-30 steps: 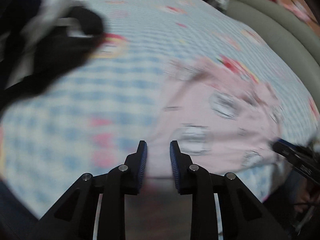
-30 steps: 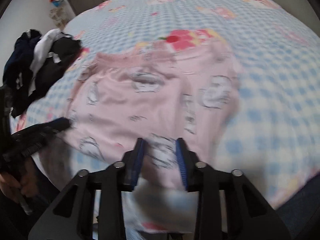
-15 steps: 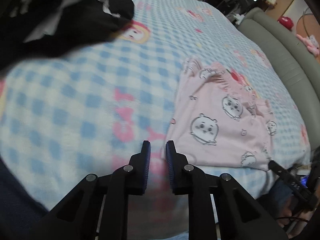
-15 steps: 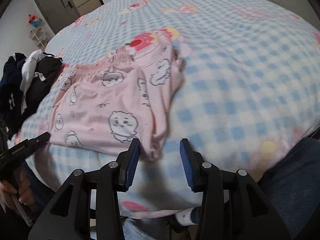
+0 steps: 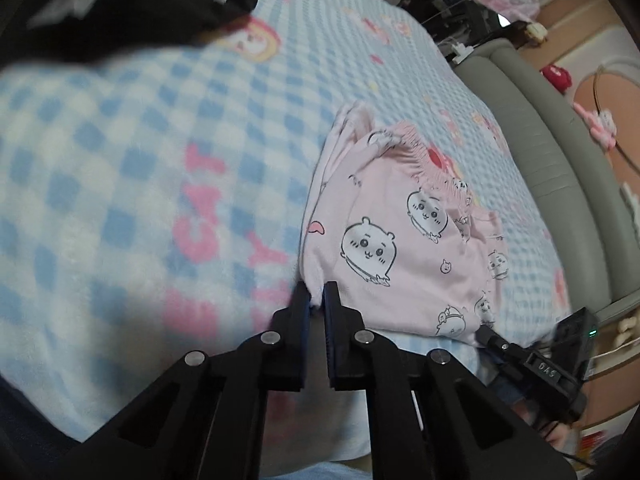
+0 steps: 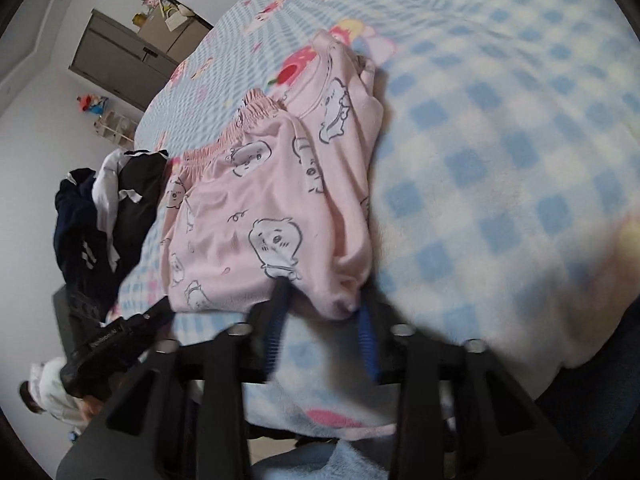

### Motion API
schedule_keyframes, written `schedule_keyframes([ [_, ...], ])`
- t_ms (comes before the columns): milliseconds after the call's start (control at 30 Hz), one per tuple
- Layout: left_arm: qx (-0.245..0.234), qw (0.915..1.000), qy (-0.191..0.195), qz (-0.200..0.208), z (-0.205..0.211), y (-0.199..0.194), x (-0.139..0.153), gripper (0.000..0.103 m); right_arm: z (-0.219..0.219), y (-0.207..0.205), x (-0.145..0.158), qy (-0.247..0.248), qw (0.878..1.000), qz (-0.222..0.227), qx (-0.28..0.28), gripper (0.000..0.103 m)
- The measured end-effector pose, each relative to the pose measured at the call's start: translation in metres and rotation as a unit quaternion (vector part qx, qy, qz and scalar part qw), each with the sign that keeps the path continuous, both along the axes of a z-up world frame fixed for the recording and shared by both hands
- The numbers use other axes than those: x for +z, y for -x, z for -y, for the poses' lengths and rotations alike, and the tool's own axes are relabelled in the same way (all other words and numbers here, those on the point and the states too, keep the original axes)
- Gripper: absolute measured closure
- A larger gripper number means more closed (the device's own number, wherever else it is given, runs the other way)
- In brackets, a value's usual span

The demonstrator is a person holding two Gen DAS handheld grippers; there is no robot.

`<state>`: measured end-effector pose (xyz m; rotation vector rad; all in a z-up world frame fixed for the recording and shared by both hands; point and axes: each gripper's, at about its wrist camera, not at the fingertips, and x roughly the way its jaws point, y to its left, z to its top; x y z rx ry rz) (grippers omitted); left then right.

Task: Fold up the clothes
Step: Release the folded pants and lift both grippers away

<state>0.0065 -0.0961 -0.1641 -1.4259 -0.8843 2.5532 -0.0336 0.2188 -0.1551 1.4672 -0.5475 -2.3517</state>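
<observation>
Folded pink pajamas printed with cartoon faces lie on the blue checked blanket, near the bed's front edge. My left gripper is shut on their near left corner, and a little pink cloth shows between the pads. In the right wrist view the same pajamas fill the middle. My right gripper is open, its blue-padded fingers straddling the bunched near right corner. Each gripper also shows in the other's view, the right gripper and the left gripper.
A pile of dark and white clothes lies left of the pajamas, seen also as the clothes pile. A grey padded headboard runs along the right. Blanket stretches right of the pajamas. A grey door stands far off.
Both grippers moved forward to the pajamas' near edge. The left one closed on the near left corner. The right one, still open, now straddles the near right corner.
</observation>
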Motion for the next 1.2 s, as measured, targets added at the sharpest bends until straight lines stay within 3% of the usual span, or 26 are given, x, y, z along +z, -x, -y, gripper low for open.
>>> schedule_keyframes([
  [33,-0.001,0.9998,0.017,-0.005,-0.002,-0.002,0.004,0.097,0.001,0.000,0.001,-0.006,1.000,-0.004,0.001,0.088],
  [100,-0.004,0.9988,0.048,-0.011,-0.006,-0.003,0.010,0.097,0.003,-0.001,0.002,-0.018,1.000,-0.011,0.003,0.092],
  [467,0.012,0.9974,0.061,-0.036,0.017,-0.010,0.029,0.100,-0.013,0.000,0.010,-0.007,1.000,-0.022,-0.009,0.094],
  [600,-0.034,0.9968,0.060,-0.040,-0.007,0.006,0.031,0.098,-0.023,-0.001,0.022,0.015,0.999,-0.040,-0.026,0.090],
  [700,-0.068,0.9950,0.059,-0.044,-0.025,0.017,0.031,0.098,-0.031,0.003,0.031,-0.009,0.997,-0.054,-0.045,0.076],
  [800,-0.103,0.9919,0.057,-0.047,-0.043,0.029,0.032,0.098,-0.033,0.012,0.028,0.013,0.998,-0.042,-0.036,0.071],
  [900,-0.136,0.9878,0.059,-0.048,-0.061,0.041,0.033,0.097,-0.013,0.020,0.009,-0.006,1.000,-0.014,-0.002,0.068],
  [967,-0.122,0.9848,0.124,-0.001,-0.064,0.047,0.015,0.097,-0.003,0.017,-0.006,-0.042,0.999,0.007,0.010,0.071],
  [1033,-0.089,0.9898,0.109,0.024,-0.043,0.044,0.002,0.097,-0.009,0.013,-0.006,-0.052,0.999,0.007,0.009,0.074],
  [1100,-0.066,0.9937,0.087,0.024,-0.028,0.039,0.007,0.097,-0.019,0.009,-0.002,-0.061,0.998,0.003,-0.001,0.074],
  [1167,-0.075,0.9935,0.086,-0.004,-0.034,0.039,0.023,0.096,-0.032,0.005,0.007,-0.070,0.997,-0.004,-0.020,0.075],
  [1200,-0.089,0.9928,0.077,-0.023,-0.040,0.041,0.031,0.096,-0.031,0.008,0.010,-0.049,0.999,-0.007,-0.012,0.072],
])
